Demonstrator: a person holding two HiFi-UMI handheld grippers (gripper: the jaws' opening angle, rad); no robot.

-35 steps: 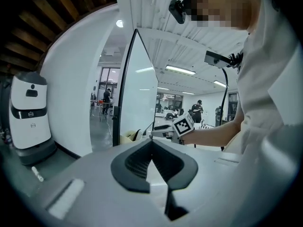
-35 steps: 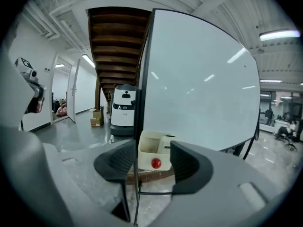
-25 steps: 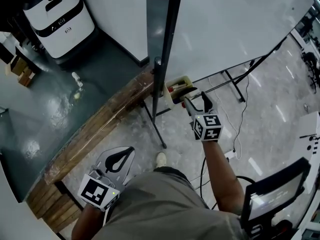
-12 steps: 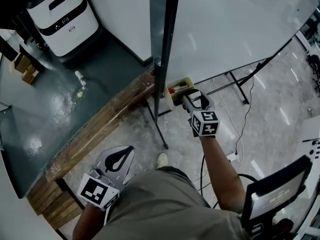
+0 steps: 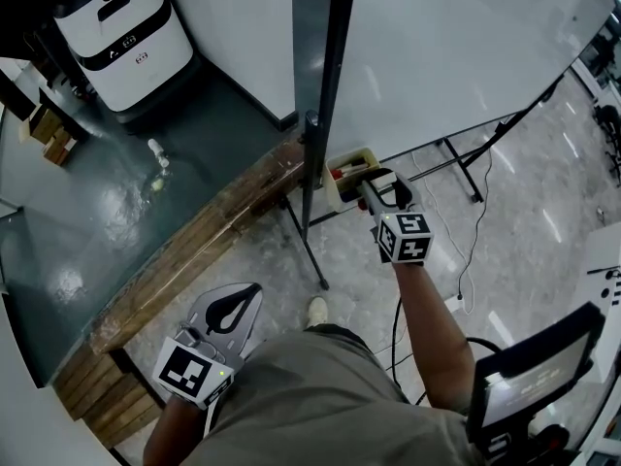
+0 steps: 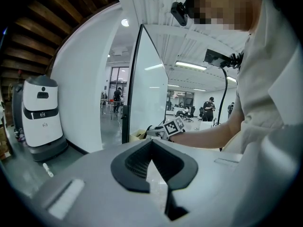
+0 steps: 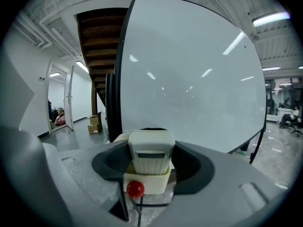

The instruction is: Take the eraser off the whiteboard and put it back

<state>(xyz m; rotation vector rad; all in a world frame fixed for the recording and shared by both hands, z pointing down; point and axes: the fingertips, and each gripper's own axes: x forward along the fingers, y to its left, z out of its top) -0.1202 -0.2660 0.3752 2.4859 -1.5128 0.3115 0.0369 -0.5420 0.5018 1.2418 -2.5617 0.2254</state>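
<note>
R gripper (image 5: 380, 184): jaws just been closing, now pinching eraser (image 7: 150, 151) by both sides. Eraser sits in tray (image 7: 158, 182) at bottom-left corner of whiteboard (image 5: 456, 56). L gripper (image 6: 152, 144) near, low left, jaws pressed together, empty.

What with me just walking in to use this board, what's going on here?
A person stands at the whiteboard with a hand-held gripper in each hand. The right hand-held gripper is at the cream holder by the board's frame. Its jaws have just been closing around the white eraser standing in it. Whether the pads press on it yet is unclear. The left hand-held gripper is shut and empty, low by the person's side.
</note>
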